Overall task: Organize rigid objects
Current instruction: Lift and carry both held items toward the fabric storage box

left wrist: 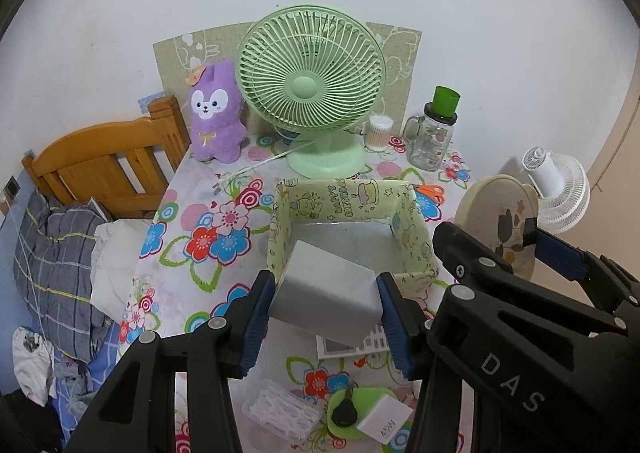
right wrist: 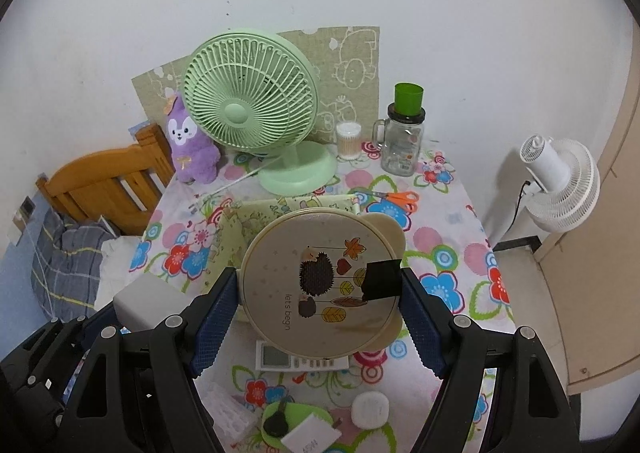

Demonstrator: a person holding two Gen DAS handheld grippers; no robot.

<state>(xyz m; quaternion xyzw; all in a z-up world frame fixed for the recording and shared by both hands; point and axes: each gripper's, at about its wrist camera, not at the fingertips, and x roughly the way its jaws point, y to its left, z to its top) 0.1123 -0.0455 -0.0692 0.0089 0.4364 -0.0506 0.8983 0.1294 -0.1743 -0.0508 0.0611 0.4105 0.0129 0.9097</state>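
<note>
A grey box (left wrist: 326, 289) is pinched by the left gripper (left wrist: 326, 317) just before the fabric bin (left wrist: 416, 221), presumably for dropping inside; a round hedgehog-print lid (right wrist: 320, 285) is clamped by the right gripper (right wrist: 320, 317) above that bin.

The round beige lid (right wrist: 320, 285) with the hedgehog drawing carried the words "let's begin" in small grey letters. The yellow fabric box (left wrist: 352, 229) had "HAPPY BIRTHDAY" printed on its far inner wall, beside a cake drawing. The black arm of the right claw (left wrist: 486, 249) showed the white letters "DAS". The small white block (left wrist: 384, 423) at the near edge of the worktop (left wrist: 192, 213) bore "45W".
</note>
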